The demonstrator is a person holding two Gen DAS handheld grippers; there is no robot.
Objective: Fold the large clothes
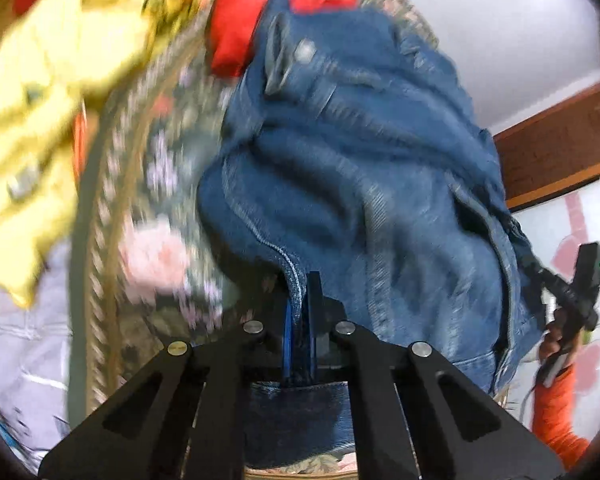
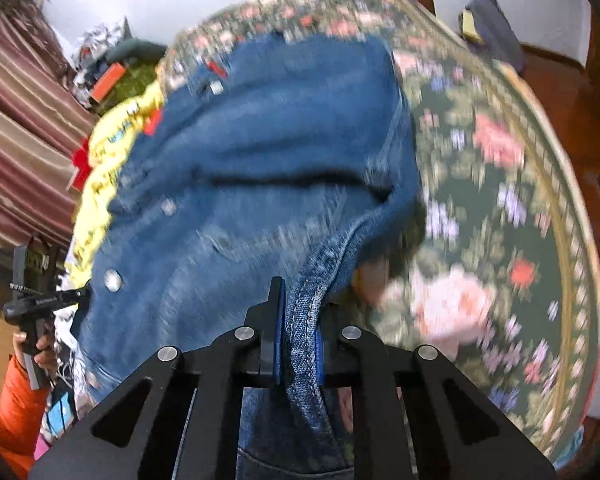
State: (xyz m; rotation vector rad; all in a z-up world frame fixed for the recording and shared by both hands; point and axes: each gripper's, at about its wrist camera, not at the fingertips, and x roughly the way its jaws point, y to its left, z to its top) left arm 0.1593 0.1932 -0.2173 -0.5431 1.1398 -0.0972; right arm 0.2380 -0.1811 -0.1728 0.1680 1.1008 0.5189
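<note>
Here the denim jacket (image 1: pixel 340 152) stretches crosswise between both tools above the flowered bedspread (image 2: pixel 480 184). The left gripper (image 1: pixel 300 320) pinches one stitched hem; the right gripper (image 2: pixel 298 332) pinches the opposite edge. Neither hand is nearer. No containers show; yellow clothes (image 1: pixel 40 100) lie beside it.

Blue denim jacket (image 2: pixel 260 152), floral dk-green cloth (image 2: pixel 480 184), yellow garment (image 1: pixel 40 120), red fabric (image 1: pixel 236 28).

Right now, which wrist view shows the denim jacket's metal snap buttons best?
The right wrist view: several snap buttons show down the denim jacket, though blurred. The left wrist view shows the jacket bunched, with one blurred button near its top.
</note>
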